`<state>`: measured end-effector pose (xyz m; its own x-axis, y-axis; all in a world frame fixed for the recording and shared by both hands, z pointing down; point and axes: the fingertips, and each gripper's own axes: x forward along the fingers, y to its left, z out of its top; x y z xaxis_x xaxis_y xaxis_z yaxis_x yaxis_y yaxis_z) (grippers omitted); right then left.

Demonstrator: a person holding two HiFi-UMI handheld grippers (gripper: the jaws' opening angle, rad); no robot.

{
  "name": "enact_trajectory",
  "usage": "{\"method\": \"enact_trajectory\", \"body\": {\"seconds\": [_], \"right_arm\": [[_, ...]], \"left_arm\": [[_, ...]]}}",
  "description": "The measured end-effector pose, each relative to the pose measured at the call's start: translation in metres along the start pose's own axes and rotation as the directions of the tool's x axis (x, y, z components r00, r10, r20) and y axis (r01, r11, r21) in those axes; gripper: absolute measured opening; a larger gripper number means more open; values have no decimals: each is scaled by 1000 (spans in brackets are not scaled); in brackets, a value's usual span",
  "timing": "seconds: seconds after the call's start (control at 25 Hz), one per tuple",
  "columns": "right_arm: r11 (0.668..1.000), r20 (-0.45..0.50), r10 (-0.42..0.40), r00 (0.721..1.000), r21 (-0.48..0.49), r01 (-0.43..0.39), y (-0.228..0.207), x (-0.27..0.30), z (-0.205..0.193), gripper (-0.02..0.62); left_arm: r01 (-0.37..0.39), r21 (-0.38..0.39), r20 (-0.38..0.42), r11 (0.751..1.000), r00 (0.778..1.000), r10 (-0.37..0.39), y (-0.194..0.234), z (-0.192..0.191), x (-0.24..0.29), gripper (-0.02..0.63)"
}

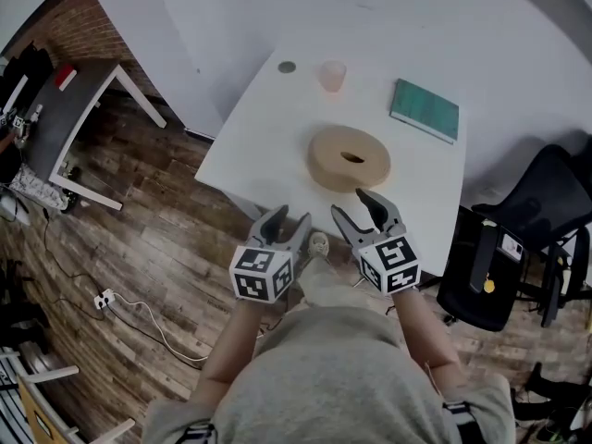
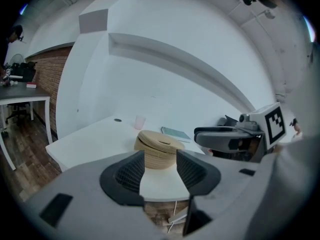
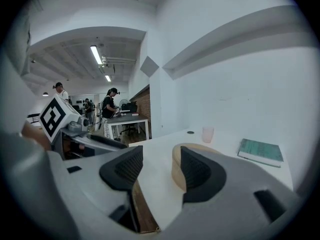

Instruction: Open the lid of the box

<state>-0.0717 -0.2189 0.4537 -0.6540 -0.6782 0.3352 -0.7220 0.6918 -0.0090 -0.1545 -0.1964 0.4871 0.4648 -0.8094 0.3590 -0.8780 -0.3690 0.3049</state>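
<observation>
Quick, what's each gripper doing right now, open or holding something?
Left gripper: open, holding nothing.
Right gripper: open, holding nothing, just short of the box.

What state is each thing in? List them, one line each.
Box: shut, untouched.
Cup: upright.
Book: closed, lying flat.
Left gripper: open, empty.
Right gripper: open, empty.
</observation>
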Motion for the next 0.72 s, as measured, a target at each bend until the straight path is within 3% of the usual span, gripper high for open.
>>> {"method": "enact_trajectory", "body": {"seconds": [0.72], "right_arm": [[984, -185, -7, 983, -176, -26, -39, 79, -33, 222]], "left_arm": [[36, 43, -173, 998, 985, -28, 34, -24, 97, 175]]}}
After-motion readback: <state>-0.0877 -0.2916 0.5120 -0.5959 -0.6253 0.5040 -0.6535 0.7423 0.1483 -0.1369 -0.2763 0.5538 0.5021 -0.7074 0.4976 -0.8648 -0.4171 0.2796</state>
